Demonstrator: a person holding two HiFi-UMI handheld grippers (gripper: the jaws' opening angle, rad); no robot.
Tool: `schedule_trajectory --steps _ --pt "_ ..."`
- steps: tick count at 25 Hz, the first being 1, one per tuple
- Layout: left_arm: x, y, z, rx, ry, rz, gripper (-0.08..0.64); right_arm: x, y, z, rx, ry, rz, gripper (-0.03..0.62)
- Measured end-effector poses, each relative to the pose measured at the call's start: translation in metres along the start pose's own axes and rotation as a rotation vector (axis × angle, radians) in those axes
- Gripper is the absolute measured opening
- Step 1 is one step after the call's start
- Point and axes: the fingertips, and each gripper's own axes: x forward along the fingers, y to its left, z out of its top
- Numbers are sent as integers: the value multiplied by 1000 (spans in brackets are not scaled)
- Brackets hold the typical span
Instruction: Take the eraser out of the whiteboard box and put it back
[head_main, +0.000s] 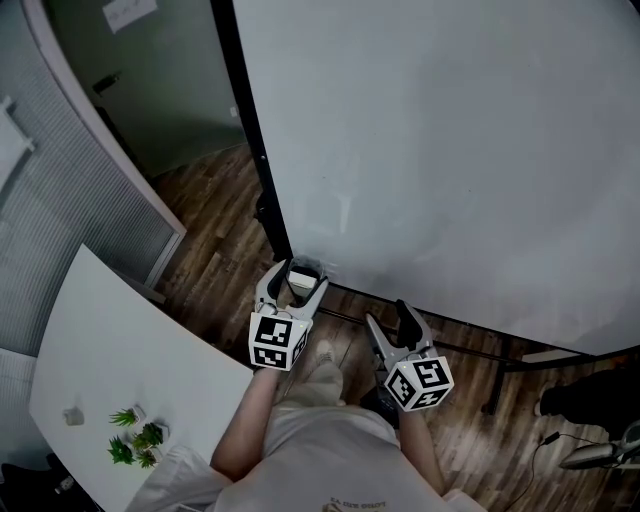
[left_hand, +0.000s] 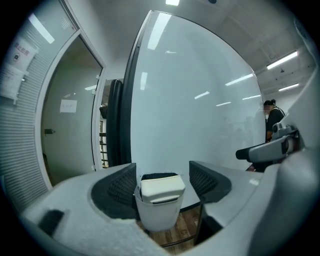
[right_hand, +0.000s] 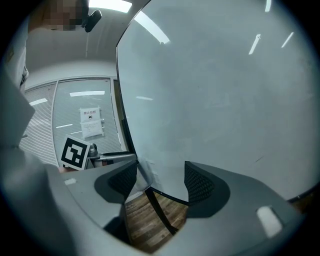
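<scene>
A small white whiteboard box (left_hand: 157, 215) hangs at the whiteboard's (head_main: 450, 150) lower left corner. The white eraser (left_hand: 162, 187), with its dark felt at the back, stands in the box and sticks out of its top. My left gripper (left_hand: 164, 180) is open, its jaws on either side of the box and eraser; the pads do not press on them. The head view shows the left gripper (head_main: 298, 277) around the box (head_main: 305, 272). My right gripper (head_main: 388, 315) is open and empty, just right of it, below the board's lower edge (right_hand: 165, 192).
The whiteboard's black side frame (head_main: 250, 130) and stand legs (head_main: 500, 375) rest on a wooden floor (head_main: 215, 240). A white table (head_main: 110, 340) with small plants (head_main: 135, 440) lies at the left, before a partition with blinds (head_main: 60, 200). A person (left_hand: 272, 120) stands far off at the right.
</scene>
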Motion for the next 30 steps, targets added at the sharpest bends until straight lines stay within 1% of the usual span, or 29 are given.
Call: schedule_trajectory --steps 7,16,30 --pt "7 0 -5 4 21 2 301 5 -9 -1 9 11 -14 298" --pt "11 2 -8 9 25 7 270 7 -12 -5 15 27 -23 298" --pt "11 2 -10 9 24 -2 273 6 -16 -8 20 29 -33 296"
